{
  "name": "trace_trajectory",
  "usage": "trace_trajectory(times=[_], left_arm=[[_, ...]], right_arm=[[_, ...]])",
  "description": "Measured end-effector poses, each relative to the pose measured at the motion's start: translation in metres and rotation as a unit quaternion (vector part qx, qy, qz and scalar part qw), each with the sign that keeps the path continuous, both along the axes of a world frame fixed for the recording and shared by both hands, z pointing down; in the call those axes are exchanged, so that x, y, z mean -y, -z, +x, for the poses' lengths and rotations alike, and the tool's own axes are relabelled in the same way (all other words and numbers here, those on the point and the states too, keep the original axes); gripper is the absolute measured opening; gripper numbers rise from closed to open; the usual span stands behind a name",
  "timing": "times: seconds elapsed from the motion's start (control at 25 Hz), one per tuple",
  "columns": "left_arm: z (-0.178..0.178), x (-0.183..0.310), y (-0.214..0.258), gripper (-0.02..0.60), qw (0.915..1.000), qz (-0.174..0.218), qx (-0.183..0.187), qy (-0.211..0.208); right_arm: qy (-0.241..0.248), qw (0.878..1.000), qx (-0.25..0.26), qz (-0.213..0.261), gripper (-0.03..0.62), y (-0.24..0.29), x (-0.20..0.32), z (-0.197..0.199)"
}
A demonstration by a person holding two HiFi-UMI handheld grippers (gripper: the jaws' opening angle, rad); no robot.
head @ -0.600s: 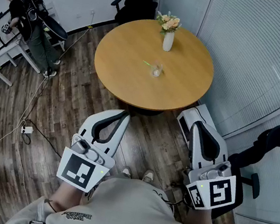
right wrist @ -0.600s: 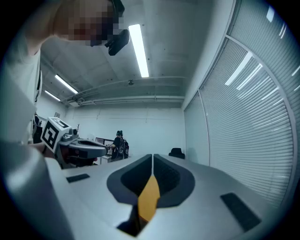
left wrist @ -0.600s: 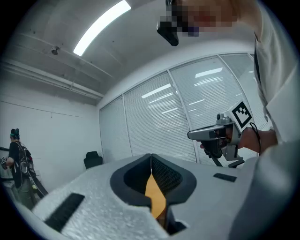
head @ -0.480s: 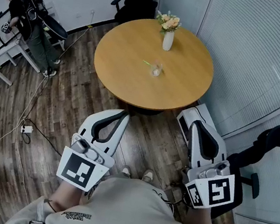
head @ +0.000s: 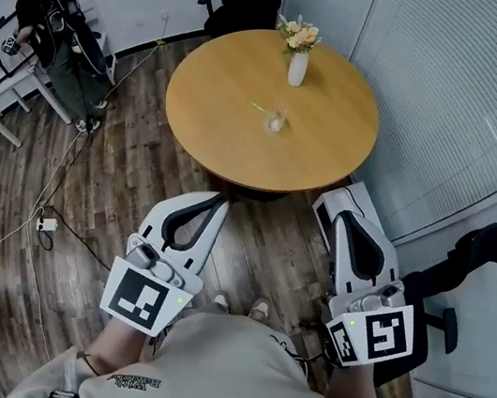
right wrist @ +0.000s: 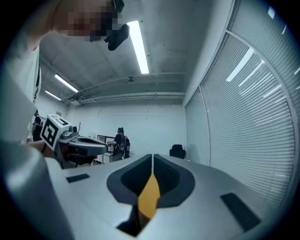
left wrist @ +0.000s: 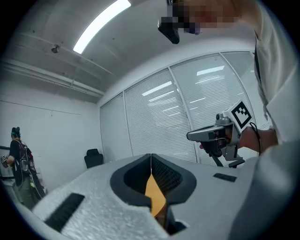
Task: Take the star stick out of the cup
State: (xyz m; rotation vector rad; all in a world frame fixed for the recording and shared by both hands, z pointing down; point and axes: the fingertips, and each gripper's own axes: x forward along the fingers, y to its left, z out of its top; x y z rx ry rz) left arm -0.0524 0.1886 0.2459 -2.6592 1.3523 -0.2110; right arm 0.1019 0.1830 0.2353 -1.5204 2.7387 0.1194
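- Since half a second ago, little changes: your left gripper (head: pixel 217 202) and right gripper (head: pixel 329 201) stay low by your body, jaws pressed together, holding nothing.
- The clear cup (head: pixel 276 122) stands mid-table (head: pixel 213 130), well apart from both; the thin green star stick (head: pixel 262 108) leans out leftward.
- One cup, one stick, one flower vase (head: pixel 297 67).

The left hand-held gripper (head: pixel 220 202) and the right hand-held gripper (head: pixel 334 202) are held low in front of the person's torso (head: pixel 231 381), side by side and apart, both pointing forward. Each has its jaws closed together with nothing between them. The forearms are tucked close to the body
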Motion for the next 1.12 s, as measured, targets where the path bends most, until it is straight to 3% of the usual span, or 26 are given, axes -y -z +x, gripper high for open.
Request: trace_trajectory(times=[0.6,1.12], left_arm=[[0.049,0.013,-0.014,0.023,0.9999,-0.009,0.01,0.008],[0.08,0.013,-0.021,0.023,0.999,-0.005,0.02,0.039]], right_arm=[[0.021,1.0,-0.004,-0.008,0.035,-0.013,0.016,0.039],[0.063,0.998,0.019,-0.011,0.035,-0.024,0.021,0.067]])
